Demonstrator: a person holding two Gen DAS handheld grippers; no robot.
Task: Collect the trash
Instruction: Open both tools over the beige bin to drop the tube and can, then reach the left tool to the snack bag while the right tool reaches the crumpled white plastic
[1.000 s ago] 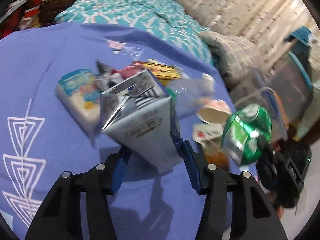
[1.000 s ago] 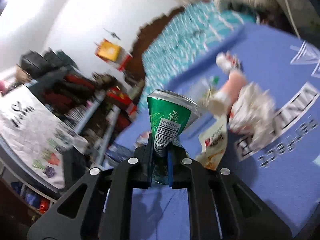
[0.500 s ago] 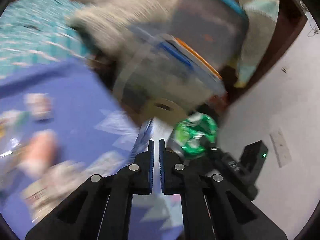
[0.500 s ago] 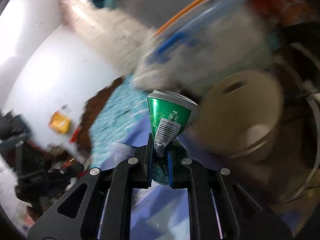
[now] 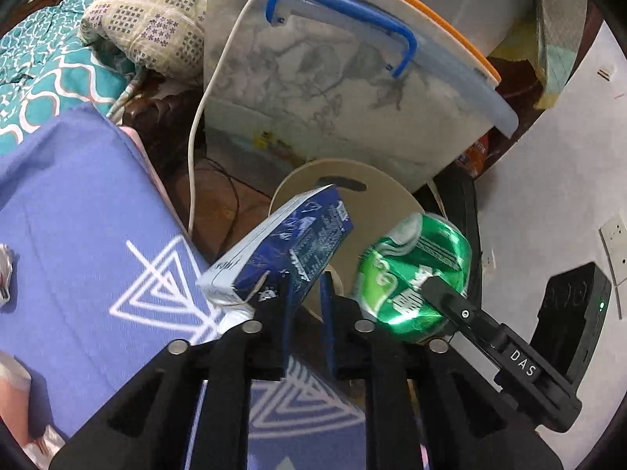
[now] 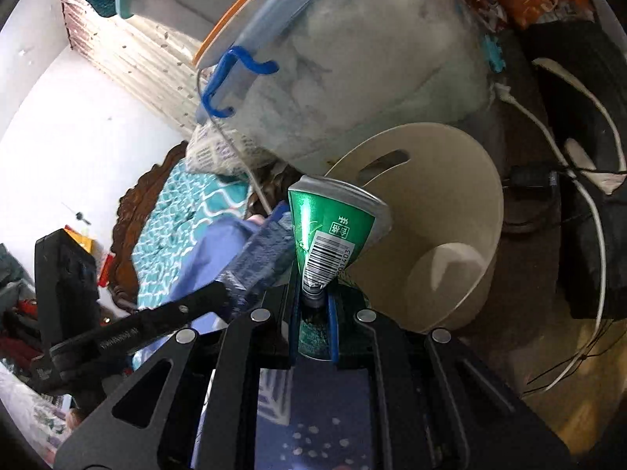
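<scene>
My left gripper [image 5: 305,286] has its fingers slightly apart, and a blue and white carton [image 5: 286,246] leans off its left finger, tipping over the rim of the beige bin [image 5: 376,192]. I cannot tell whether the carton is still pinched. My right gripper [image 6: 315,297] is shut on a crushed green can [image 6: 333,235] and holds it above the beige bin [image 6: 450,203], which looks empty inside. The can also shows in the left wrist view [image 5: 415,278], right of the carton.
A large translucent storage tub [image 5: 333,90] with blue handle and orange-edged lid stands behind the bin. A white cable [image 5: 196,117] hangs by the purple bedsheet [image 5: 78,215]. Black bags and cables [image 6: 580,196] lie right of the bin.
Both grippers swung from over the bed's trash pile to above the beige bin. The left fingers have parted slightly and the carton now tilts off to the left.
</scene>
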